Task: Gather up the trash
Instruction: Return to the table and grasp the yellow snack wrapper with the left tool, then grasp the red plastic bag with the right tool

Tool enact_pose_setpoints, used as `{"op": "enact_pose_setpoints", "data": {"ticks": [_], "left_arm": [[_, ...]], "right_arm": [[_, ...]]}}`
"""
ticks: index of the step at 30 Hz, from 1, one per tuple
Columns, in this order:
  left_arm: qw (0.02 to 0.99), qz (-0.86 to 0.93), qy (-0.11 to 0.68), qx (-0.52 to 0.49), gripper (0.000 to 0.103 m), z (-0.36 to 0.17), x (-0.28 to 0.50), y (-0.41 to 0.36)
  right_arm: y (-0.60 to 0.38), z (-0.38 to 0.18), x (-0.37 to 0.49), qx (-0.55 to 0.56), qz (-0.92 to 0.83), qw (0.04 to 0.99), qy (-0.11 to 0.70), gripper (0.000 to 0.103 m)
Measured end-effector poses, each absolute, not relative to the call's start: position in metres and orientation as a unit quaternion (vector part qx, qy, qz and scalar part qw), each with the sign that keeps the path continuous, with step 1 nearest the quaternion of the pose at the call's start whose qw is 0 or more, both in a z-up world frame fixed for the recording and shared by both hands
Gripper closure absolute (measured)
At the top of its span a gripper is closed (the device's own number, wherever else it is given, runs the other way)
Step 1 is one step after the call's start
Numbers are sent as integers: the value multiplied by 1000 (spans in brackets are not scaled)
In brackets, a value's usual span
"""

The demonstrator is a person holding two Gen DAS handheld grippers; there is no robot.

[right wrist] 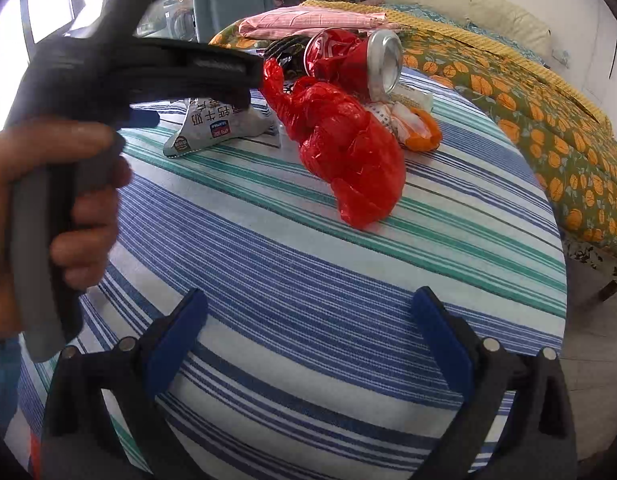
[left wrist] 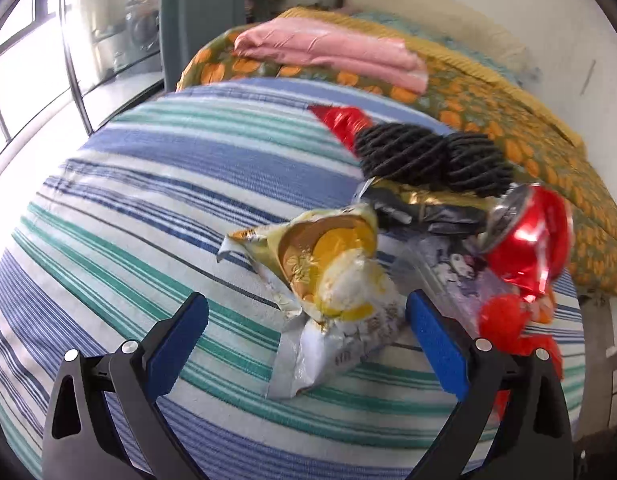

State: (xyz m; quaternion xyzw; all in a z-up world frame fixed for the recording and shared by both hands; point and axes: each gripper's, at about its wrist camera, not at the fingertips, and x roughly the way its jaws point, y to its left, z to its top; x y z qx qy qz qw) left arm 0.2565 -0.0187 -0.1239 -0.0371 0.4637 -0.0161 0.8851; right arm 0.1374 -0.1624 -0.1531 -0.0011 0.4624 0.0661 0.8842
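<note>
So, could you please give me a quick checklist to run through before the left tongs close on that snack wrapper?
1. Left tongs open: ok.
2. Snack wrapper between the blue pads: ok, roughly centred.
3. Pads touching the wrapper: cannot tell.
4. Crushed red can outside the grip: ok, it lies to the right.
5. Red plastic bag clear of the right pad: cannot tell, it sits close behind.
6. Right tongs open and empty over the striped cloth: ok.
</note>
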Motion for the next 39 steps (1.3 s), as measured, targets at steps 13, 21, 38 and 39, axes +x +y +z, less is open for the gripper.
{"op": "enact_pose_setpoints", "data": {"ticks": [13,21,38,39], "left_arm": [[867,-132,481,-15,60,-105,228,14],[811,-243,527,73,58,-88,171,49],[866,-149,469,93,5,-132,162,46],[866,-148,468,95,5,-133,162,45]], "right_arm": [[-162,-154,137,1,64,885,462,5],[-162,-154,137,1,62,885,461,5],[-163,-154,137,6,65,885,461,4],[-164,-154,137,9,67,885,461,4]]}}
